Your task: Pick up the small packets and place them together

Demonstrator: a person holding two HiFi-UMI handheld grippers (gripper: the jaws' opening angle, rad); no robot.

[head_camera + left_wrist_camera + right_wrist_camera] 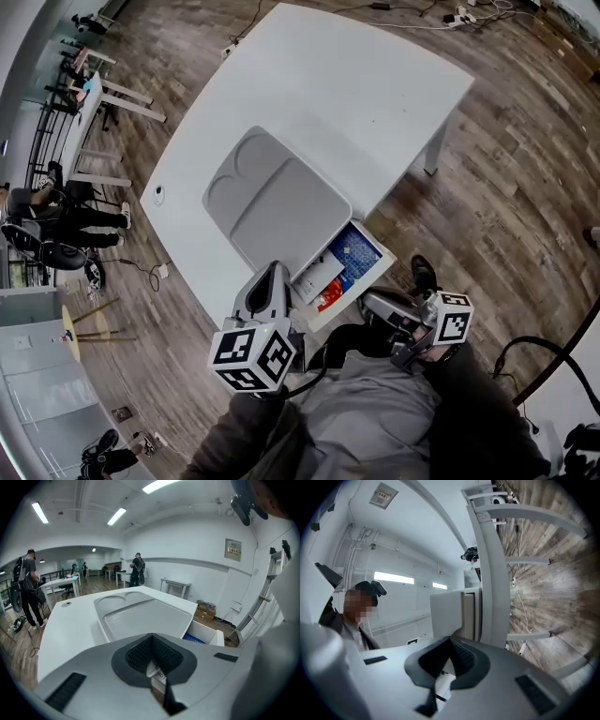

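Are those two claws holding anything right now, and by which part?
Right gripper: shut, empty. Left gripper: jaws together; a white printed packet shows below them, but a pinch cannot be told.

The left gripper (151, 637) fills the lower frame with its grey body, and its dark ribbed jaws meet at the tips. Lower in the slit between them shows a white printed piece (157, 671); whether it is pinched or only lies underneath cannot be told. Beyond the tips, a pale grey moulded plastic tray (140, 616) with two round wells and one broad flat well rests on a white table (65, 620). Just right of the tray sits a white open-topped box (209, 634) with blue inside. A person carrying a backpack (28, 585) stands at left; another person (137, 570) stands far back.
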